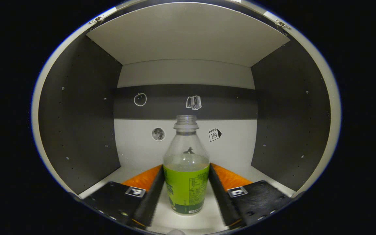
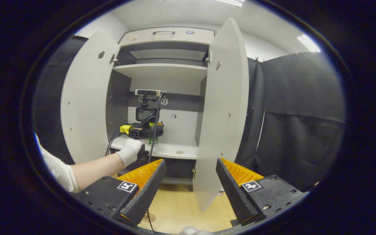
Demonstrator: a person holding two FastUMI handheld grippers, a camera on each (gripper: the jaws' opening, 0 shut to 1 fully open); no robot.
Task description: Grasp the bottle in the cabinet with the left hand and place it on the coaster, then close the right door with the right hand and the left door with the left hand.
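Note:
A clear bottle [image 1: 185,169] with a green label and no cap stands upright on the white cabinet shelf [image 1: 188,222]. My left gripper [image 1: 186,167] is inside the cabinet, and both its fingers lie against the bottle's sides. In the right gripper view the left gripper [image 2: 142,130] is held by a gloved hand [image 2: 129,151], with a bit of the bottle [image 2: 153,141] showing below it. A small round disc [image 2: 179,152], possibly the coaster, lies on the same shelf to the right. My right gripper [image 2: 191,161] hangs open in front of the cabinet, holding nothing.
Both cabinet doors stand open: the left door [image 2: 83,98] and the right door [image 2: 224,114], whose edge is just beyond my right gripper. An upper shelf [image 2: 160,70] spans the cabinet above the bottle. A cable [image 2: 152,130] trails from the left gripper to the wooden floor [image 2: 181,209].

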